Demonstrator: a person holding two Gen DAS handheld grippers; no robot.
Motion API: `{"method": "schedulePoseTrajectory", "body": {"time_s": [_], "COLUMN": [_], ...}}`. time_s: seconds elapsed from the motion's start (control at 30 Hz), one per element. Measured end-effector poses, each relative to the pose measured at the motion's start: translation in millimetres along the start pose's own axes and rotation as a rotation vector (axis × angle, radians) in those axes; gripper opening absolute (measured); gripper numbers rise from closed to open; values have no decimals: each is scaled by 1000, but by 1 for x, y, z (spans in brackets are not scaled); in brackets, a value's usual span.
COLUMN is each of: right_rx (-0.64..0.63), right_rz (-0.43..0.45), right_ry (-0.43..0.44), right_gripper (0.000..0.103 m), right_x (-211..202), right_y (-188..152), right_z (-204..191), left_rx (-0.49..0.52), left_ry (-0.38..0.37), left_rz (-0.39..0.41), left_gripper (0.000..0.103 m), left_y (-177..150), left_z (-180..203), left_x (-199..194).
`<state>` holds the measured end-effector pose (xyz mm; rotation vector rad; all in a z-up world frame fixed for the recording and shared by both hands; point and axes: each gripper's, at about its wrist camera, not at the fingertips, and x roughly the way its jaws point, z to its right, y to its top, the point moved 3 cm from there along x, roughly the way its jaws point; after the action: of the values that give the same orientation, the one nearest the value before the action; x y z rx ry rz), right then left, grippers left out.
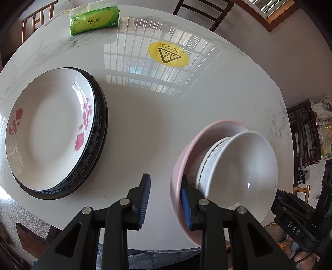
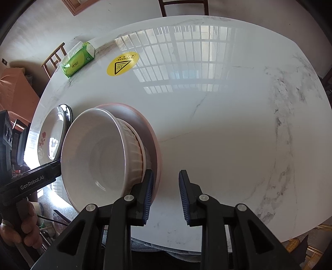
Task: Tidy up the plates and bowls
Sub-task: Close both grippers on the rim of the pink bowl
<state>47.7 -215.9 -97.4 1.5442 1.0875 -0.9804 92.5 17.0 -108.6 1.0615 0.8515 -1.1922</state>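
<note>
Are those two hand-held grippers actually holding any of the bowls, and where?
Neither clamps anything. The left hand-held gripper straddles the pink bowl's rim; the right hand-held gripper is open beside it.

— What's on the white marble worktop point(image 2: 228, 128)?
— A green tissue pack point(image 1: 94, 19) at the far edge, with a yellow hot-surface sticker point(image 1: 168, 54) near it, wooden chairs point(image 1: 202, 9) around

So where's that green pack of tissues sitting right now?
The green tissue pack lies at the table's far edge in both views, beyond the yellow warning sticker and well behind the plate stack.
</note>
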Motion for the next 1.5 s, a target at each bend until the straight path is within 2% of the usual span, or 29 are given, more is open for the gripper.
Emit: {"method": "schedulePoseTrajectory", "body": {"time_s": [0.6,1.03,1.13,1.27,1.5], "right_rx": [-2,4,22,47,49], "right_rz": [7,26,18,6,2], "right_ry": [-28,-32,-31,-20,-16], "right_gripper": [25,26,29,34,33], "right_x": [7,5,6,7,8], "right_y": [4,3,3,4,4], "right_z": [-1,1,3,8,6], "left_rx": [-56,-115,-131,-137,-135], "left_ry": [21,-19,-14,-13,-20], "left_rz": [21,8,8,14,21], "left_gripper": [25,25,25,20,6], "left_y": [-4,-2,-2,-2,-2], "left_z": [1,-9,-9,-7,0], "left_x": [-2,-3,-3,-4,-3]}}
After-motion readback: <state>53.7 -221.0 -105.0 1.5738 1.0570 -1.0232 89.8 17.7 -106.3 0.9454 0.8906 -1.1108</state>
